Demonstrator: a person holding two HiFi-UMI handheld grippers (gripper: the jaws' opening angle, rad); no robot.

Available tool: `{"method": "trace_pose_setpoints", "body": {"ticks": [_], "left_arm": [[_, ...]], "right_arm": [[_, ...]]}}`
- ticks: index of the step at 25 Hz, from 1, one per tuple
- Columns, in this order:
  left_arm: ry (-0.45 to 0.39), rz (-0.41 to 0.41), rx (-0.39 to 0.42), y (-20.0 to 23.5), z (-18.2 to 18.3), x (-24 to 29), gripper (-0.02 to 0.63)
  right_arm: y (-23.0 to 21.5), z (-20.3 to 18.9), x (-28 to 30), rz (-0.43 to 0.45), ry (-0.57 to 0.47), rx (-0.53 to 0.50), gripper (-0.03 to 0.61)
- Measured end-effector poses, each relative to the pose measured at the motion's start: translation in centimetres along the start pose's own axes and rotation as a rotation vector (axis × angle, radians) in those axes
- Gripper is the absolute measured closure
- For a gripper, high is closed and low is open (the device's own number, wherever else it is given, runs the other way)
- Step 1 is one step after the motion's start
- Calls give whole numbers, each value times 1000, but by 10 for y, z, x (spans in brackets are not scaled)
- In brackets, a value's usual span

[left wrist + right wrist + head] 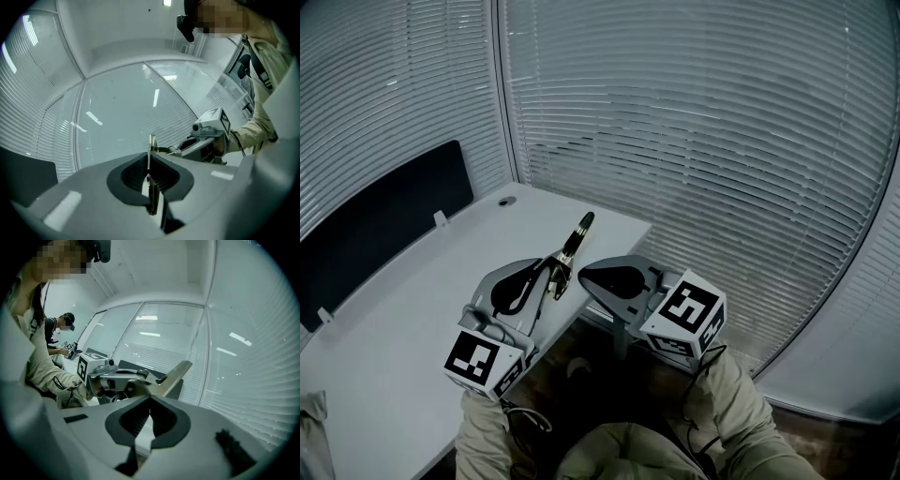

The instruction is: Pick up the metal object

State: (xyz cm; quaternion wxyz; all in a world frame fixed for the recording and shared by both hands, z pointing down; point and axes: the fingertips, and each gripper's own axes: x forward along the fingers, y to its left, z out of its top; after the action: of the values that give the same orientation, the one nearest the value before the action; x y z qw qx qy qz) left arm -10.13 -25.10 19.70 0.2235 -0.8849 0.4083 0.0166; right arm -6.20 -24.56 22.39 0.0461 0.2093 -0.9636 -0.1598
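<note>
The metal object [572, 246] is a thin flat piece with a dark far end, and my left gripper [546, 274] is shut on its near end and holds it over the white desk [403, 309]. In the left gripper view it stands edge-on as a metal strip [151, 154] pinched between the pads of the left gripper [150, 164]. In the right gripper view the metal object [176, 373] pokes up to the right out of the left gripper [140, 377]. My right gripper [592, 276] hangs just right of it past the desk edge; seen from its own camera, the right gripper [149, 405] is shut and empty.
A dark partition panel [384, 225] runs along the desk's far left side. Window blinds [703, 141] close off the corner behind the desk. The person's knees [628, 450] are below the grippers. Another person [63, 329] sits far off in the right gripper view.
</note>
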Motion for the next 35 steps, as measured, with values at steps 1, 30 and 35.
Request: {"method": "trace_pose_setpoints", "body": {"ticks": [1, 30, 35], "left_arm": [[-8, 6, 5, -4, 3, -6, 598], [-81, -29, -16, -98, 37, -120, 597], [-159, -50, -10, -114, 65, -140, 597]], "right_arm": [[6, 1, -4, -2, -9, 4, 575], [116, 24, -55, -95, -55, 6, 575], [142, 37, -68, -101, -43, -2, 575]]}}
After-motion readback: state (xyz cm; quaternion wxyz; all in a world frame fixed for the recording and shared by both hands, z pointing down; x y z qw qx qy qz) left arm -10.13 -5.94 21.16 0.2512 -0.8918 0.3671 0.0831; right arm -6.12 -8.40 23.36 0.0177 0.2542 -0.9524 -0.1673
